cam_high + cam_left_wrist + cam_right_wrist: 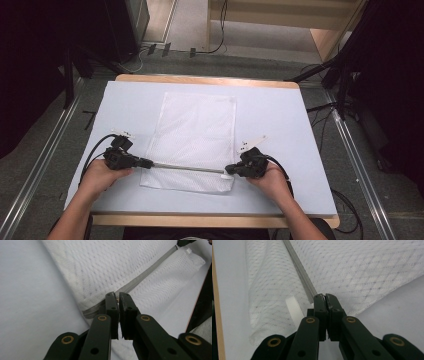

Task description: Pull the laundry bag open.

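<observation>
A white mesh bag (192, 142) is lying flat in the middle of the table (280, 115), its grey zipper (187, 168) running along near the front edge. The left gripper (149, 162) is pinching the zipper's left end, its jaws closed tight on it. The right gripper (229, 170) is clamping the zipper's right end beside a white tab (294, 308), jaws likewise closed.

Grey carpet floor (45, 150), wooden furniture (280, 12)

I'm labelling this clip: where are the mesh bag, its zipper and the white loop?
mesh bag (195, 125), high view, middle of the mesh
zipper (147, 272), left gripper view, grey tape mid-run
white loop (294, 307), right gripper view, strap's middle
</observation>
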The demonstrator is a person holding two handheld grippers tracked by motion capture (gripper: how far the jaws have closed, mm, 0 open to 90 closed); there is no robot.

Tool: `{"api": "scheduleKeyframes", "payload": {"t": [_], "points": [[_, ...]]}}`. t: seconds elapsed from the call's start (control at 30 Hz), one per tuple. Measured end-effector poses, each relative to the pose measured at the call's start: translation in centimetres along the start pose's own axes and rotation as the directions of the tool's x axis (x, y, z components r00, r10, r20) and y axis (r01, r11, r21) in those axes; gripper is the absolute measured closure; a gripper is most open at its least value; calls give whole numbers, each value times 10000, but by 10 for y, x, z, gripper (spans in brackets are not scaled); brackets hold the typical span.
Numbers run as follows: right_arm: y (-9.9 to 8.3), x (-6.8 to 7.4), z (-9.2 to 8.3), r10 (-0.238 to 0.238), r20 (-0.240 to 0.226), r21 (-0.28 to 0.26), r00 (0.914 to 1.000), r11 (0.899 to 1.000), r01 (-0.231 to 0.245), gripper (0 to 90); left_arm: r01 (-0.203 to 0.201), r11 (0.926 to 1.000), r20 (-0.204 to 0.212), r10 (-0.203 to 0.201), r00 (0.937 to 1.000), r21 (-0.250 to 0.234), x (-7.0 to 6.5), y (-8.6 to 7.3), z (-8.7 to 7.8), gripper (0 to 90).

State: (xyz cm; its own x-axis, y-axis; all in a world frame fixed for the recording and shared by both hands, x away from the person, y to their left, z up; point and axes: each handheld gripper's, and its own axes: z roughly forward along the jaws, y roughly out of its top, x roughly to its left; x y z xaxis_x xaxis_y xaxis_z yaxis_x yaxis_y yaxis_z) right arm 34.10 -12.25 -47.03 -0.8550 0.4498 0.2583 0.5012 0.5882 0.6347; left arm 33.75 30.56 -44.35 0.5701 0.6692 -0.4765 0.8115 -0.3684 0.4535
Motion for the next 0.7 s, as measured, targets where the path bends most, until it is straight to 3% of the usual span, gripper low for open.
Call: {"api": "scheduleKeyframes", "payload": {"t": [0.17, 0.23, 0.3, 0.4, 0.7], "points": [[1, 0, 0, -69, 5, 38, 10000, 10000, 69, 896, 171, 9997, -177, -174, 9997, -165, 3, -3, -6, 880], [1, 0, 0, -86, 12, 66, 10000, 9999, 86, 896, 79, 9998, -567, -88, 9984, -155, 0, -3, -9, 880], [1, 0, 0, -102, 15, 58, 9999, 9999, 102, 896, 93, 9997, -697, -108, 9975, -213, 1, -7, -12, 880], [1, -1, 0, -90, -17, 61, 10000, 9999, 90, 896, 310, 9990, -656, -330, 9973, -324, 2, -14, -15, 880], [2, -1, 1, -41, -23, 79, 10000, 10000, 42, 895, 199, 9991, -567, -220, 9981, -371, -2, -24, -19, 878]]}}
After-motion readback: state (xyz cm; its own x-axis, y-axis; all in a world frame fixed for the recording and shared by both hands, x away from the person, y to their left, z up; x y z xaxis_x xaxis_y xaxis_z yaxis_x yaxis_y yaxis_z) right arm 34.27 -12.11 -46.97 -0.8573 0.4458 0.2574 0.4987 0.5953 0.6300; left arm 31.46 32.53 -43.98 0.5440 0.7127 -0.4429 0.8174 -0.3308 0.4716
